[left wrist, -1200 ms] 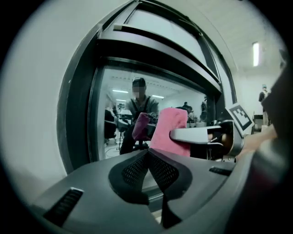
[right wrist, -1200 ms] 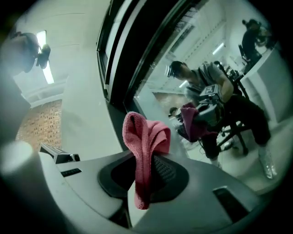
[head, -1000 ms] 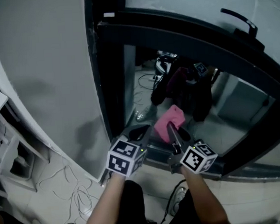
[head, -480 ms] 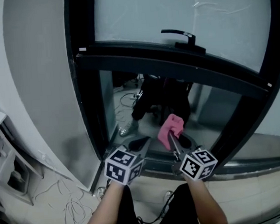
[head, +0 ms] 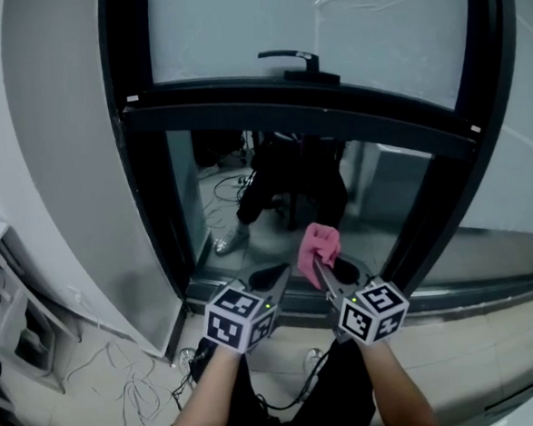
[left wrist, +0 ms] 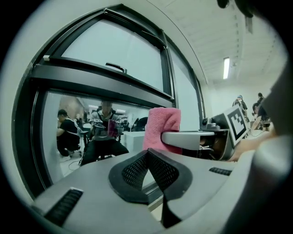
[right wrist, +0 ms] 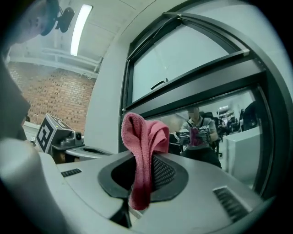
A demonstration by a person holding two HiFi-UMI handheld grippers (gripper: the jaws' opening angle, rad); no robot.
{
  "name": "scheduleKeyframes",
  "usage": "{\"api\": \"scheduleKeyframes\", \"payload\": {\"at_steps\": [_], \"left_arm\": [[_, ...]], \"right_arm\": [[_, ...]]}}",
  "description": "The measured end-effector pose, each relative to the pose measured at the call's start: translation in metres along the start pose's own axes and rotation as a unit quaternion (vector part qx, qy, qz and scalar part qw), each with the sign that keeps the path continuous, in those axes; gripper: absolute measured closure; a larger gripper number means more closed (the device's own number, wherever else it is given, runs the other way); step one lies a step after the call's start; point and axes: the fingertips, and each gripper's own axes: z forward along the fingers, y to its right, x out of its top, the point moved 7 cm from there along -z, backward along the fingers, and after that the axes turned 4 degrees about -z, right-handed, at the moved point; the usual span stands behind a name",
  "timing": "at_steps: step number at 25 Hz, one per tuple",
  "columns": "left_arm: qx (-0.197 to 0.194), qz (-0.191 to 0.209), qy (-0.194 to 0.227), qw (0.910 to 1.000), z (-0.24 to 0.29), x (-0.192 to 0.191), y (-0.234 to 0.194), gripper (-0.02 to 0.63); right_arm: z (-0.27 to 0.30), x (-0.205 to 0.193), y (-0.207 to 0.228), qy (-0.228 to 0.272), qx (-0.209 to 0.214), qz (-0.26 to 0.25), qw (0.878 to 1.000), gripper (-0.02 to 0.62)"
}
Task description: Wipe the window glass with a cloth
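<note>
Since one second ago, turns to a squarer look at the window: dark frame (head: pixel 223 106) now almost level across the head view, handle (head: pixel 297 61) near the top middle and no more at the far right. Keeps both tools low in the middle, nearly as before, side by side in front of the lower glass pane (head: pixel 393 199).

Right hand-held gripper (head: pixel 317 260): clamped on the pink cloth (head: pixel 318 243). In the right gripper view, jaws pressed on the folded fabric (right wrist: pixel 142 151), with a bunched loop standing up above the tips and a tail hanging down toward the camera. In the head view, cloth at the bottom part of the lower glass pane, just above the sill. Seems very close to the glass, but touching or not can not be judged from here.

Left hand-held gripper (head: pixel 269 276): jaws together, nothing between them. In the left gripper view, black meshed pads meeting in a point (left wrist: pixel 147 153), and beyond them the same pink cloth on the other tool's grey jaw.

Marker cube on each tool, left (head: pixel 240 317) and right (head: pixel 372 309), both facing up to the head camera.

Above the frame bar, a pale frosted upper pane (head: pixel 235 28). In the lower pane, reflection of a person (head: pixel 291 174) with dark clothes. Left of the window, plain grey wall (head: pixel 53 159); below, light floor (head: pixel 494 346).
</note>
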Motion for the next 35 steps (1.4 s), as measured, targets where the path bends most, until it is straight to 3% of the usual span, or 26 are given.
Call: {"api": "scheduleKeyframes", "payload": {"at_steps": [14,35], "left_arm": [[0.015,0.016,-0.022,0.9995,0.006,-0.01,0.031,0.606],[0.009,0.021,-0.026,0.9994,0.012,-0.01,0.055,0.606]], "right_arm": [[-0.029,-0.013,0.006,0.005,-0.02,0.03,0.999,0.554],[-0.051,-0.008,0.013,0.017,-0.022,0.012,1.0,0.555]]}}
